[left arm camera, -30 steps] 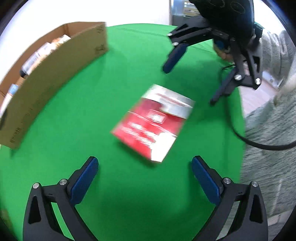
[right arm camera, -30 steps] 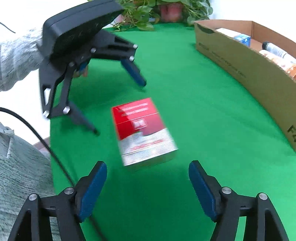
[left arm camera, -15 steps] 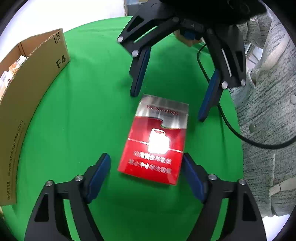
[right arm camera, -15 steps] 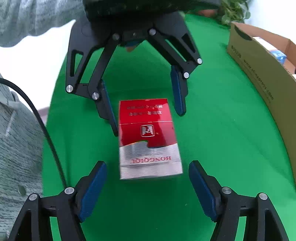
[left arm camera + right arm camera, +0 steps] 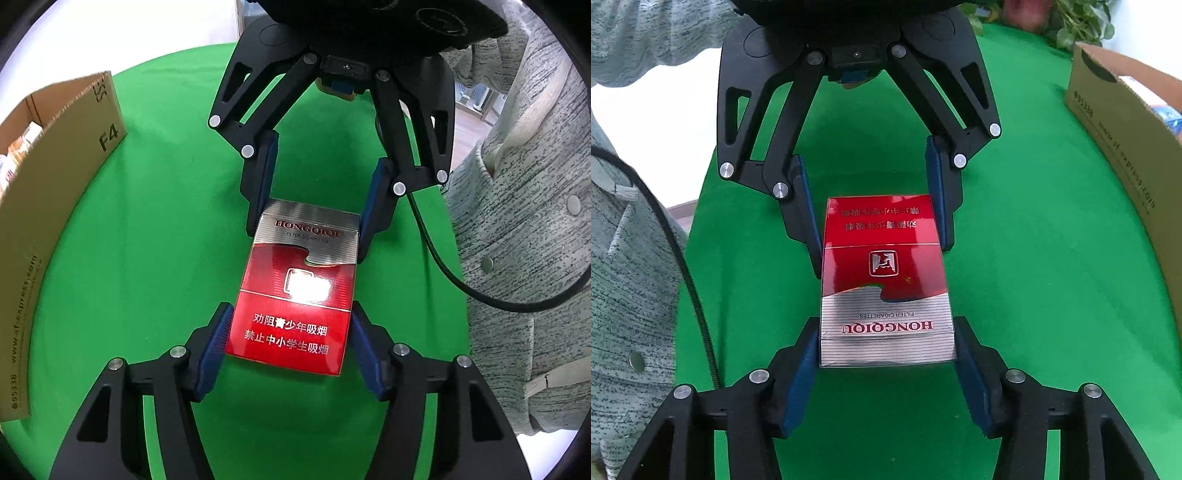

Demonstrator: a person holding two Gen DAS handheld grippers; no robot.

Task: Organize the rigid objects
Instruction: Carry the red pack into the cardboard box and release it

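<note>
A red and silver cigarette carton (image 5: 295,288) lies flat on the green table, also in the right wrist view (image 5: 884,284). My left gripper (image 5: 290,325) has closed its blue pads on the sides of the red end. My right gripper (image 5: 886,343) has closed its pads on the sides of the silver end. The two grippers face each other: the right one shows in the left wrist view (image 5: 314,214) and the left one in the right wrist view (image 5: 875,206).
An open cardboard box (image 5: 55,206) with several items inside stands at the table's edge, on the left in the left wrist view and on the right (image 5: 1126,147) in the right wrist view. A black cable (image 5: 480,291) hangs by the person's grey sweater. A plant (image 5: 1078,22) stands beyond the table.
Both grippers moved in from opposite ends over the carton and closed their jaws onto its sides. The carton now lies straight between them.
</note>
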